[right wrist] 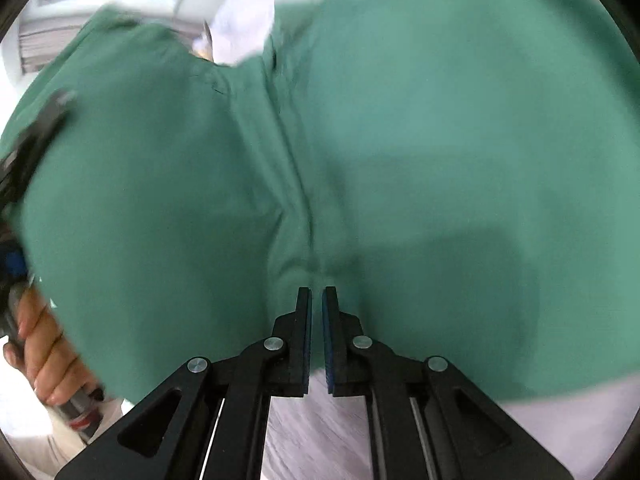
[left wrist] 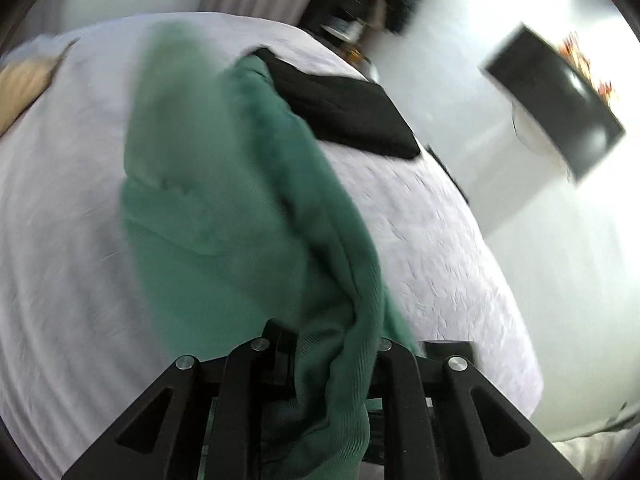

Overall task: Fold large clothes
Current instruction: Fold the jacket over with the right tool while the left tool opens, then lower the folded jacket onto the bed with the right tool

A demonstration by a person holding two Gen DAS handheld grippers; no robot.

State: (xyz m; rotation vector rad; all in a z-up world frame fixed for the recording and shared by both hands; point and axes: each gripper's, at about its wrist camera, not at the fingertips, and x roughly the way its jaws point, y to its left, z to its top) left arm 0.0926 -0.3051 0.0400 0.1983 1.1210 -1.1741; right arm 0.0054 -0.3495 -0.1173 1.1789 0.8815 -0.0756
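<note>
A large green garment [left wrist: 224,208] lies stretched over the white bed [left wrist: 60,200], with its near end lifted. My left gripper [left wrist: 332,344] is shut on a thick bunched ribbed edge of it, and the cloth hangs down between the fingers. In the right wrist view the green garment [right wrist: 440,120] fills almost the whole picture. My right gripper [right wrist: 316,294] is shut, its tips pinching a puckered fold of the cloth. The other gripper [right wrist: 28,148] and the hand [right wrist: 44,352] holding it show blurred at the left edge.
A folded black garment [left wrist: 348,112] lies on the bed beyond the green one, near the right edge of the bed. Past that edge is pale floor and a dark flat screen [left wrist: 560,108]. White bedsheet [right wrist: 312,432] shows under the right gripper.
</note>
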